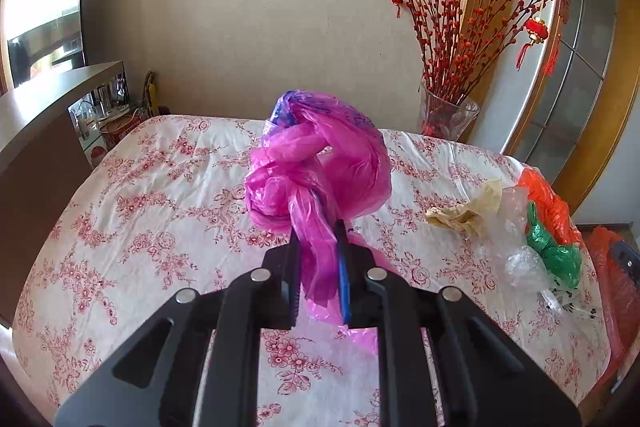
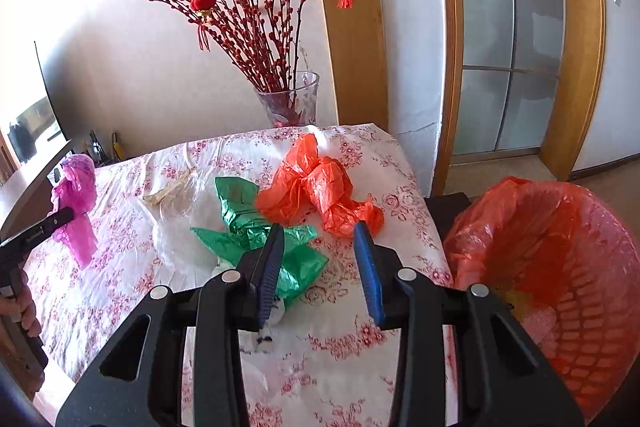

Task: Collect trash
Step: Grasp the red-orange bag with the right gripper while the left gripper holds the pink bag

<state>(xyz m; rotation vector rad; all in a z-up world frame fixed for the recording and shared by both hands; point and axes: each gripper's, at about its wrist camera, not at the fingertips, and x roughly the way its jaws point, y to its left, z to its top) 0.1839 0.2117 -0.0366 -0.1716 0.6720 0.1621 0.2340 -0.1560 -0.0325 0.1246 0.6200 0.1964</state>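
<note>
— Nearest item?
— Two black two-finger grippers. Left gripper [image 1: 320,247]: fingers pinched on one crumpled magenta thin-plastic bag [image 1: 316,167], knotted and glossy, lifted above the floral-print white tablecloth [image 1: 160,227]. Right gripper [image 2: 320,251]: blue ribbed pads [image 2: 370,275] spread apart, holding nothing, hovering over the cloth.

— Loose trash on the cloth, counted?
— One orange crinkled plastic bag [image 2: 320,187]; one green shiny plastic bag [image 2: 256,227], touching the orange one; one clear film wrapper [image 1: 516,239], wrinkled; one tan crumpled paper scrap [image 1: 468,207], beside the clear film. One small white piece with black marks [image 2: 266,327] lies under the right gripper; material cannot be told.

— Receptacle?
— One round pink lattice plastic basket [image 2: 580,327], lined with an orange-red plastic bag [image 2: 520,227], just beside the table's right edge.

— Other?
— One clear glass vase [image 2: 292,103] of red-budded branches [image 2: 248,7], at the far table edge.
</note>
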